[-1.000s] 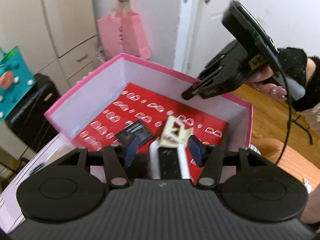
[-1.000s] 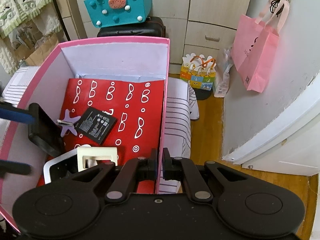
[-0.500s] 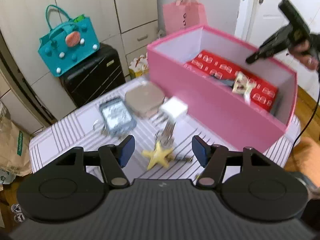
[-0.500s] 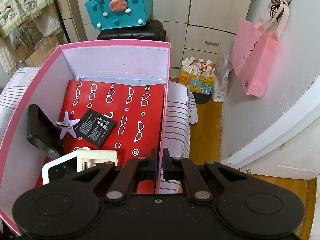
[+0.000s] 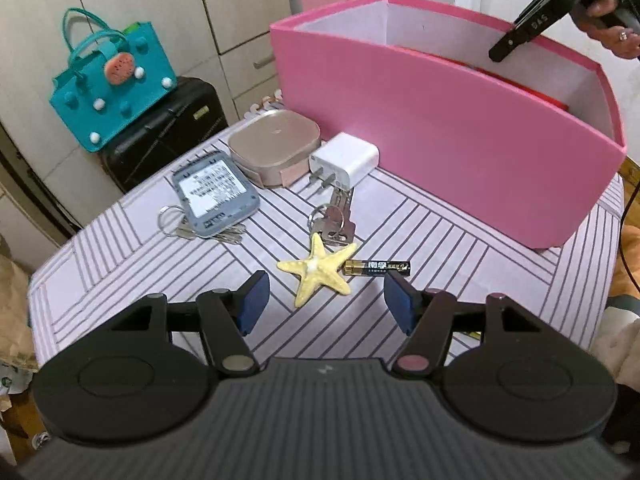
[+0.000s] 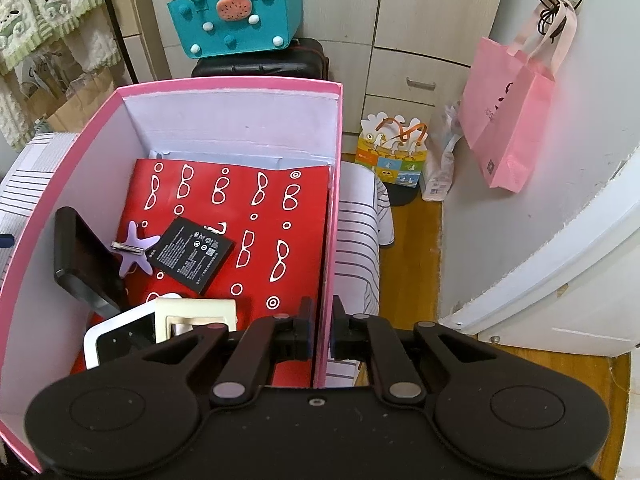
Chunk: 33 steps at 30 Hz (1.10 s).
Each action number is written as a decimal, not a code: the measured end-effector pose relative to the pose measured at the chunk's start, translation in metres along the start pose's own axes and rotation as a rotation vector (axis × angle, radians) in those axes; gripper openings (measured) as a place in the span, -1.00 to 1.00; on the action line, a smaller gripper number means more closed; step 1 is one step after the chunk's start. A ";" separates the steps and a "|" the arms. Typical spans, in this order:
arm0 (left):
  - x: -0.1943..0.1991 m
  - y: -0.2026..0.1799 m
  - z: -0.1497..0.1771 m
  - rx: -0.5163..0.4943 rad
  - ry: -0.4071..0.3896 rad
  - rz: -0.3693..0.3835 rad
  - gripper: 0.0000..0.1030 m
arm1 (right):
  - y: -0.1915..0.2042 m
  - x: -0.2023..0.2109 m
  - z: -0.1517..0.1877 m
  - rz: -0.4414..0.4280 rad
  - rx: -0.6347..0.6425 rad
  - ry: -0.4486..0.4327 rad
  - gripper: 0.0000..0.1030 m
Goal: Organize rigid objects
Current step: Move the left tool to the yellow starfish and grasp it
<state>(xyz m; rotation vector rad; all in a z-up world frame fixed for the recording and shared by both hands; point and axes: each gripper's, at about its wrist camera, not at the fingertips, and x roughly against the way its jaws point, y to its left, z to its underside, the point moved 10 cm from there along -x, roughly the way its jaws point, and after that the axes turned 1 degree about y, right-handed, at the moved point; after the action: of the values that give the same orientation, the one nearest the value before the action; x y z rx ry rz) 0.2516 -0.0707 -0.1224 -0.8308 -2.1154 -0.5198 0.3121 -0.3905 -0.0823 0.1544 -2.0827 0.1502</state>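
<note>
My left gripper point(image 5: 326, 300) is open and empty, low over the striped tablecloth. A yellow starfish point(image 5: 318, 270) and an AA battery point(image 5: 378, 267) lie just ahead of it. Beyond lie keys point(image 5: 334, 220), a white charger point(image 5: 345, 160), a grey device point(image 5: 214, 192) and a beige case point(image 5: 274, 144). My right gripper point(image 6: 320, 330) is shut on the pink box wall point(image 6: 330, 216). Inside the box lie a black battery pack point(image 6: 190, 254), a purple starfish clip point(image 6: 134, 250), a black phone point(image 6: 82, 260) and a cream frame point(image 6: 196, 316).
The pink box point(image 5: 440, 136) stands at the table's right. A teal bag point(image 5: 112, 84) sits on a black suitcase point(image 5: 160, 132) behind the table. A pink bag point(image 6: 512, 120) hangs on the wall. The table edge point(image 5: 52, 276) runs at the left.
My left gripper has left the box, where the cream frame now lies, and dropped low over the table in front of the yellow starfish. My right gripper stays clamped on the box wall.
</note>
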 end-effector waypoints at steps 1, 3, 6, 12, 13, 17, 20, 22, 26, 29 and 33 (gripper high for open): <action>-0.004 0.001 0.000 0.002 0.003 0.008 0.21 | 0.000 0.000 0.000 0.002 0.001 0.003 -0.76; -0.011 0.002 0.001 0.002 0.007 0.016 0.21 | 0.000 0.000 0.000 0.008 0.002 0.008 -0.76; -0.019 0.005 0.001 -0.006 0.006 0.019 0.21 | 0.001 0.000 0.000 0.013 0.005 0.011 -0.75; -0.027 0.021 -0.002 0.072 -0.011 0.093 0.21 | 0.001 -0.001 0.000 0.018 0.005 0.015 -0.74; -0.026 0.023 -0.002 0.078 -0.016 0.094 0.19 | 0.001 -0.001 0.000 0.018 0.005 0.015 -0.74; -0.025 0.022 0.000 0.030 -0.031 0.056 -0.37 | 0.002 -0.001 0.000 0.024 0.008 0.018 -0.72; -0.024 0.023 -0.001 0.042 -0.025 0.065 -0.36 | 0.003 -0.001 0.000 0.025 0.009 0.018 -0.72; -0.023 0.023 0.000 0.045 -0.024 0.056 -0.36 | 0.003 -0.001 0.000 0.026 0.009 0.019 -0.70; -0.021 0.021 -0.001 0.029 -0.022 0.032 -0.37 | 0.003 -0.001 0.000 0.026 0.007 0.019 -0.69; -0.019 0.018 0.001 0.025 -0.020 0.026 -0.37 | 0.002 0.000 -0.001 0.026 0.006 0.016 -0.69; -0.011 0.021 0.001 0.038 -0.029 0.014 -0.37 | 0.002 0.000 -0.001 0.024 0.005 0.015 -0.69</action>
<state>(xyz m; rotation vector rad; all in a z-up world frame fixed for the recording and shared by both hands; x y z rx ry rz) 0.2706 -0.0598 -0.1297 -0.8357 -2.1372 -0.4608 0.3131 -0.3885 -0.0821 0.1313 -2.0695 0.1711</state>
